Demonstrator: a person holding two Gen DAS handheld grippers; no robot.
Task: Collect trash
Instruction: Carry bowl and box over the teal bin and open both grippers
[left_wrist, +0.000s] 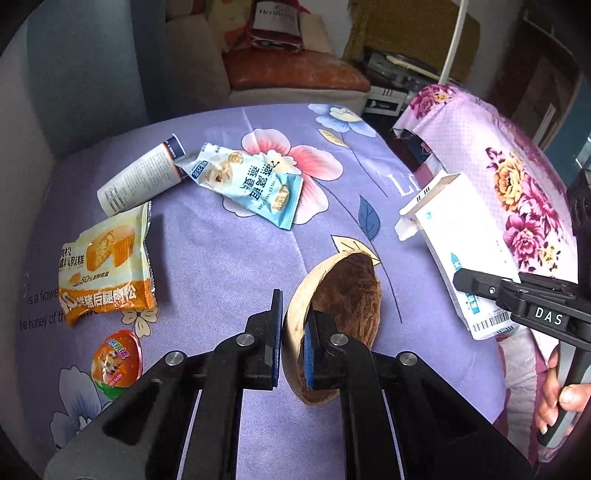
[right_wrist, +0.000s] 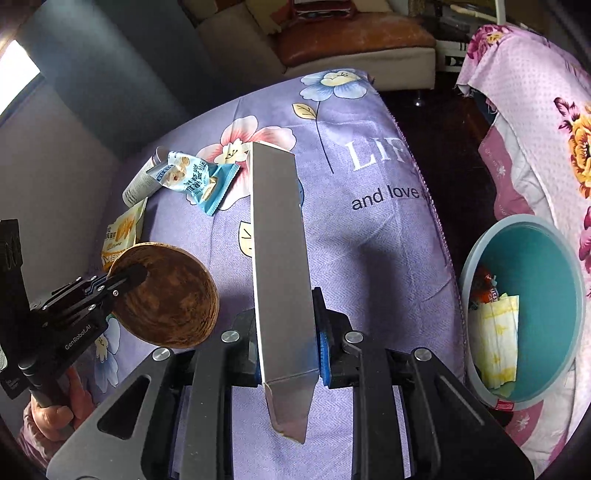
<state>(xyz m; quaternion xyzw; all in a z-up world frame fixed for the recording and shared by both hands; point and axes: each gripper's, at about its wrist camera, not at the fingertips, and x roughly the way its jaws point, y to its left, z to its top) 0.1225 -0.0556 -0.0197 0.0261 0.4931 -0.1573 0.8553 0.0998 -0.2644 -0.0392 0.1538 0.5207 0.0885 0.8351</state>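
My left gripper (left_wrist: 295, 325) is shut on the rim of a brown half coconut shell (left_wrist: 343, 295), which hangs tilted just above the purple flowered cloth. From the right wrist view the same shell (right_wrist: 170, 299) shows at the lower left with the left gripper (right_wrist: 125, 278) clamped on its edge. My right gripper (right_wrist: 286, 328) is shut on a long white carton (right_wrist: 280, 240) that stands up along its fingers. The left wrist view shows that carton (left_wrist: 458, 236) at the right, its flap open at the top.
Loose on the cloth (left_wrist: 221, 266) lie an orange cake wrapper (left_wrist: 107, 266), a blue snack wrapper (left_wrist: 251, 184), a white paper cup (left_wrist: 140, 181) and a small jelly cup (left_wrist: 116, 363). A teal bin (right_wrist: 535, 266) holding wrappers stands below the table's right edge, beside a pink flowered cover (right_wrist: 535, 122).
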